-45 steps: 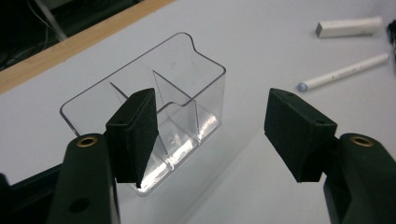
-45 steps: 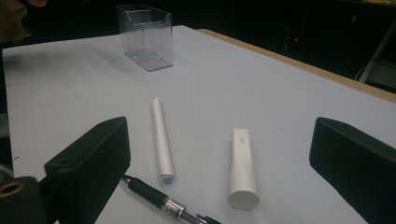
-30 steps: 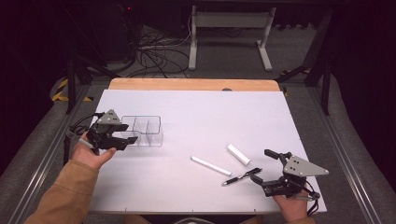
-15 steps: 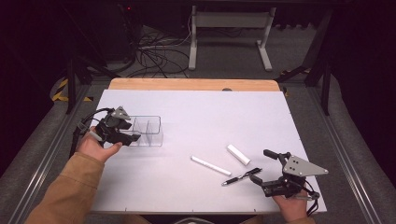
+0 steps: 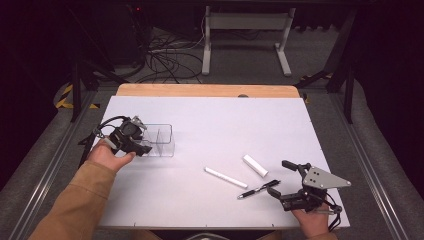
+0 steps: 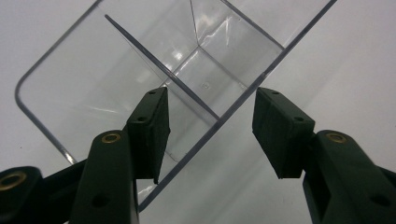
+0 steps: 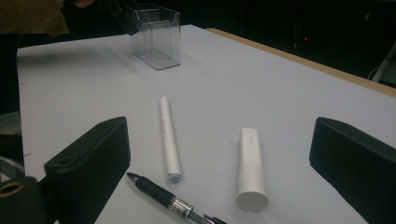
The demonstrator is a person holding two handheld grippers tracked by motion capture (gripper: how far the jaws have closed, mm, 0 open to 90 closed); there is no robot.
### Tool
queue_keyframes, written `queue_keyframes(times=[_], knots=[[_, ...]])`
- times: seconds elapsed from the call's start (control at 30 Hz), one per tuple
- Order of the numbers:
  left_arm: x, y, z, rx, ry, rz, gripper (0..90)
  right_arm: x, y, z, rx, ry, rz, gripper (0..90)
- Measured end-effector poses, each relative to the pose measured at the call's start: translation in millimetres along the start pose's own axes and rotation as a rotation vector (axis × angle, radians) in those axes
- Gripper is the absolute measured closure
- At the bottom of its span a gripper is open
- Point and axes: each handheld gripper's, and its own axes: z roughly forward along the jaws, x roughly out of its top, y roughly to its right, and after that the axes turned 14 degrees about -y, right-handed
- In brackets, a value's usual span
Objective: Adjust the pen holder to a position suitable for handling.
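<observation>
Looking down from the high view, the left gripper [image 5: 142, 145] meets the clear organizer [image 5: 159, 141] on the worktop [image 5: 215, 125]; pens lie unplaced.

Left gripper view: jaws, just closing, straddle its wall without pressing.

Right gripper view: jaws wide, empty; black pen [image 7: 170, 199] cut off.

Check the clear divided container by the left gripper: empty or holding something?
Empty. Through the clear container, the left gripper view shows bare compartments on each side of its divider; the white pen, tube and black pen lie on the table.
</observation>
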Motion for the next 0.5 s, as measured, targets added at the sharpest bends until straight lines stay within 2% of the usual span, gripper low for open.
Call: queue_keyframes(times=[0.33,0.5], knots=[[6.5,1.0,5.3,0.002,-0.045,0.005,46.0,-0.4,0.2,1.5,0.007,-0.002,0.0,5.4],[7.2,0.1,4.6,-0.013,-0.068,0.007,48.3,-0.5,0.0,1.6,0.01,-0.001,-0.001,5.4]])
